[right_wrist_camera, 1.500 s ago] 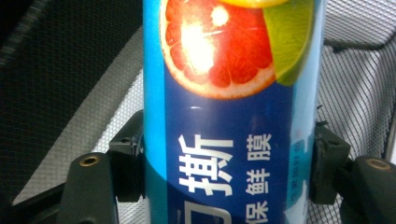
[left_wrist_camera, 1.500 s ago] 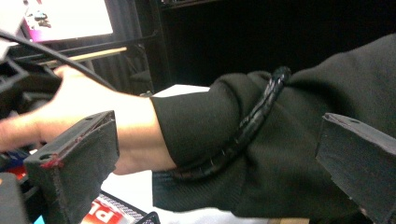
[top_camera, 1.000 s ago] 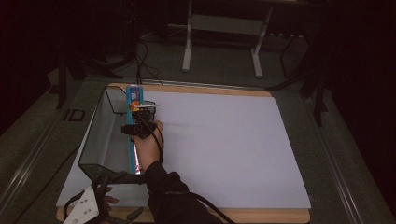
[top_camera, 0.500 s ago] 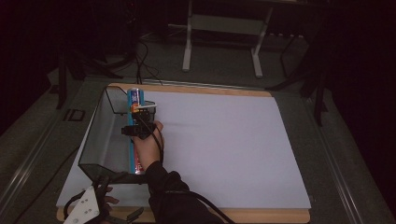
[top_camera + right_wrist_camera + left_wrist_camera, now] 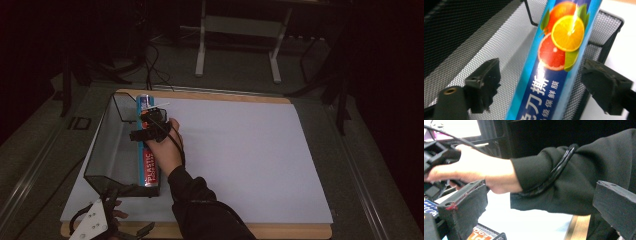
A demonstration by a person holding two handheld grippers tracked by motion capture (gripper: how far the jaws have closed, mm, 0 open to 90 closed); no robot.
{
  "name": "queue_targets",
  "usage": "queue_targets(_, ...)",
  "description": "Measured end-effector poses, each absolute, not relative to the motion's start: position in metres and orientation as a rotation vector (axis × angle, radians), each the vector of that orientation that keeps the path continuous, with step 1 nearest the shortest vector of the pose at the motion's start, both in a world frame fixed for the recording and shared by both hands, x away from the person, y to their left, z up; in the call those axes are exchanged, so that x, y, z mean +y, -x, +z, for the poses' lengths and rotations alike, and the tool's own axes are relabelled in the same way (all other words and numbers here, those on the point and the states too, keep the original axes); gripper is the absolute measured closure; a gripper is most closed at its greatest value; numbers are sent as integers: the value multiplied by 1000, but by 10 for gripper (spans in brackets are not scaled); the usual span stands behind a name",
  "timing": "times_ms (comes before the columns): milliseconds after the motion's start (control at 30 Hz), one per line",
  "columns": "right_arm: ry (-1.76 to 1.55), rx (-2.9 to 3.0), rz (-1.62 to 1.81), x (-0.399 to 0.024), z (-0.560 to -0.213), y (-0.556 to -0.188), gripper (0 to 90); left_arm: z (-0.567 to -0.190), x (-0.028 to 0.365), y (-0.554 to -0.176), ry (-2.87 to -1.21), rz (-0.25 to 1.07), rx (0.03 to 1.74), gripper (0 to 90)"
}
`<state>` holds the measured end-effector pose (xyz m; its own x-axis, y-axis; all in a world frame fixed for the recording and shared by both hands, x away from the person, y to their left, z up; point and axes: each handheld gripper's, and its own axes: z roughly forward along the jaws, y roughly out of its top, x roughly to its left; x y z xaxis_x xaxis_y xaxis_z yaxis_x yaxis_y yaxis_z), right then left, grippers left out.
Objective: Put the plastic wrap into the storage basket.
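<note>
While fingers straddle wrap box | mesh basket (left gripper open)

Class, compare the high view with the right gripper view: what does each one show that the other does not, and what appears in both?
High view alone: the white rectangular table sheet, the person's black sleeve, and the left gripper at the near table edge.

Right gripper view alone: the printed orange and grapefruit slices on the box, with the right gripper open either side of it.

Both: the long blue plastic-wrap box lying in the black wire-mesh basket.
</note>
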<state>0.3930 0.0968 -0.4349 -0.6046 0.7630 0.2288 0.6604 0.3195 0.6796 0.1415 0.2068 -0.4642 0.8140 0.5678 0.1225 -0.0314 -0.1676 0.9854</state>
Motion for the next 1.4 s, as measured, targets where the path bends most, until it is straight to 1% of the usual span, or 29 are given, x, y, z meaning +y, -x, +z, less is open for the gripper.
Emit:
queue_targets(67,-1272,2466,1168,93,-430,-391,132,-464,207,-142,-1670,559,426,6)
queue_targets(233,-1188,2505,1196,77,-421,-383,128,-465,206,-142,-1671,558,429,6)
queue_targets(567,-1123,2516,1240,46,-416,-371,125,-465,206,-143,-1672,556,437,6)
queue_targets(767,-1109,2469,1283,16,-412,-359,120,-465,206,-144,-1676,554,438,6)
queue_targets(933,-1109,2467,1274,-1,-414,-356,120,-466,204,-144,-1683,555,439,6)
queue_targets(1000,-1100,2462,1249,-18,-415,-352,120,-466,204,-144,-1687,558,440,6)
queue_targets(1400,-1109,2407,1247,-72,-419,-346,121,-467,202,-145,-1700,555,437,6)
